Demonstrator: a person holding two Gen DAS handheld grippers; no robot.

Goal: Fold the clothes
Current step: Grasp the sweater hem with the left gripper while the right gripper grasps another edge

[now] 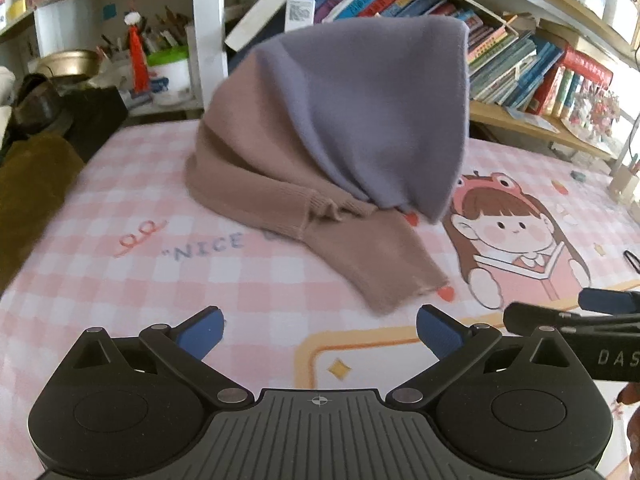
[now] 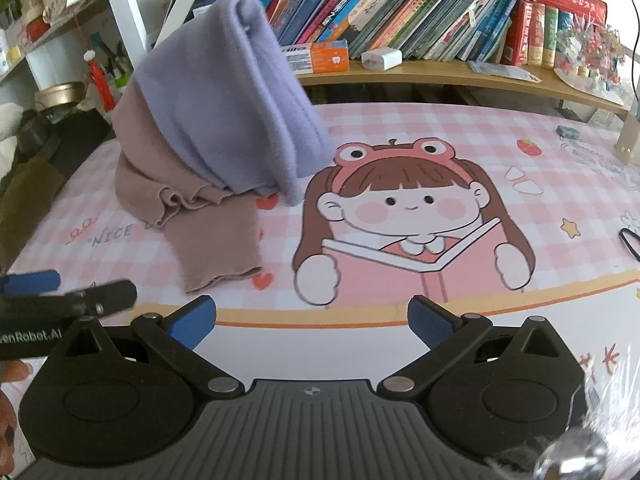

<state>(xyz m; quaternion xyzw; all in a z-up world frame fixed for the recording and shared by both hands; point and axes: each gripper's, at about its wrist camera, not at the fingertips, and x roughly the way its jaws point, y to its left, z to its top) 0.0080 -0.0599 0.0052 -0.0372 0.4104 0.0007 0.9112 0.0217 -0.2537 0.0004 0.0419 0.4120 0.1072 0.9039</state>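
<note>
A two-tone sweater (image 1: pixel 372 120), purple above and dusty brown below, rises in a blurred peak on the pink checked table cover (image 1: pixel 100 260). One brown sleeve (image 1: pixel 380 268) trails toward me. My left gripper (image 1: pixel 320 332) is open just short of that sleeve's cuff, with nothing between its fingers. In the right wrist view the sweater (image 2: pixel 224 100) stands at the left, its sleeve (image 2: pixel 216 240) lying on the cover (image 2: pixel 520 152). My right gripper (image 2: pixel 312 320) is open and empty over the cover's front border. Each gripper shows at the edge of the other's view.
Shelves of books (image 2: pixel 400 8) run behind the table, with a white box (image 2: pixel 382 58) on the lower board. A brown cloth (image 1: pixel 28 184) and dark items (image 1: pixel 52 108) sit at the left edge. A black loop (image 2: pixel 630 240) lies at the right.
</note>
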